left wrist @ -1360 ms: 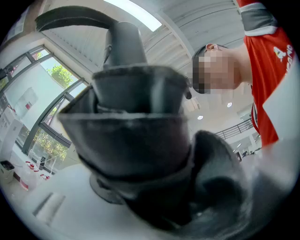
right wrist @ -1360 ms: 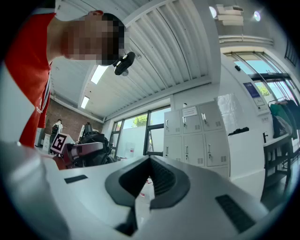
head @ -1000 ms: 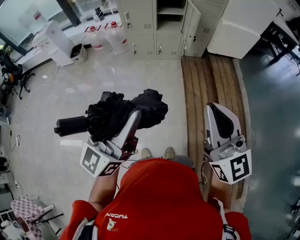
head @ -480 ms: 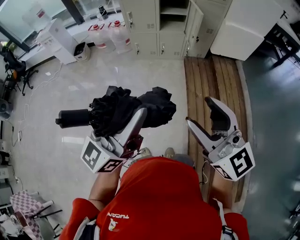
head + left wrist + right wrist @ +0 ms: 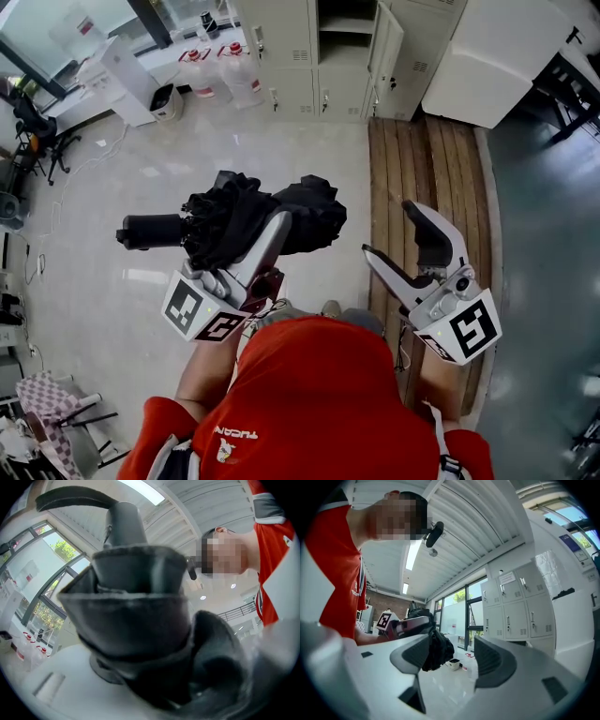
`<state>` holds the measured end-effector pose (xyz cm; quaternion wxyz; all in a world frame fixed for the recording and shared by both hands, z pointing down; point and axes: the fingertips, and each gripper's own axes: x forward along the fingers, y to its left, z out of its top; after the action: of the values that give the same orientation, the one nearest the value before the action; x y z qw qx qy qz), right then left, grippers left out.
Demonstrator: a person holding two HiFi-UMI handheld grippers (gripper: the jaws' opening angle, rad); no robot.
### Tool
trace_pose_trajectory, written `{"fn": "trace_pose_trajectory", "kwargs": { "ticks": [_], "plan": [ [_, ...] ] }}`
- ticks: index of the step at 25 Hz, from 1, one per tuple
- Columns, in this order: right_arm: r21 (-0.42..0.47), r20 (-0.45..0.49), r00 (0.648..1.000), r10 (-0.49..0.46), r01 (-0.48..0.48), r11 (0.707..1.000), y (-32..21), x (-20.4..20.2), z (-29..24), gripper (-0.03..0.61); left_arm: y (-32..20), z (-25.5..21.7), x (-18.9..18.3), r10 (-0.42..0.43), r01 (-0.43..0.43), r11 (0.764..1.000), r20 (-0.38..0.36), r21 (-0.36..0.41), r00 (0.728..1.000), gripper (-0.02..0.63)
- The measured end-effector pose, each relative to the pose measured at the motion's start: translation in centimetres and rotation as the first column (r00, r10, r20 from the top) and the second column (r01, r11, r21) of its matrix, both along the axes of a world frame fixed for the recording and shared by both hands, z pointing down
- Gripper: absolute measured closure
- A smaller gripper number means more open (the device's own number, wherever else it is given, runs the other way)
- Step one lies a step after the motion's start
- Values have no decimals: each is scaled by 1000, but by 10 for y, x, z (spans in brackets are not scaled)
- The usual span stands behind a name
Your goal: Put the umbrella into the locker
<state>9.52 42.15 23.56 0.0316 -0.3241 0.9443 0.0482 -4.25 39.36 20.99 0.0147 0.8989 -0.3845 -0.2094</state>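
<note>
Two grippers in head view. L gripper [image 5: 267, 234] was clamped on the folded black umbrella [image 5: 234, 220], held crosswise above the floor [image 5: 141, 169], handle to frame left. R gripper [image 5: 389, 230] had just been opening, jaws apart w/ nothing between. L gripper view showed mostly dark fabric up close. R gripper view looked across at the umbrella, w/ lockers [image 5: 515, 606] beyond. Only head view showed an open locker [image 5: 345, 19], well apart from the umbrella.

Bright daylight from windows [image 5: 454, 616], strong fisheye edges, close umbrella [image 5: 140, 634] blurred
</note>
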Motion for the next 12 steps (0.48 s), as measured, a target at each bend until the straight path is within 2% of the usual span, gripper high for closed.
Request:
{"fn": "trace_pose_trajectory", "kwargs": {
  "ticks": [6,12],
  "plan": [
    [-50,12,1000,-4,5,999,-23,29,15,310,-27,7,12,-46,47,998,16,-43,999,391],
    [-65,9,1000,-24,24,998,-26,21,20,310,-27,5,14,-36,38,998,32,-57,999,391]
  ]
}}
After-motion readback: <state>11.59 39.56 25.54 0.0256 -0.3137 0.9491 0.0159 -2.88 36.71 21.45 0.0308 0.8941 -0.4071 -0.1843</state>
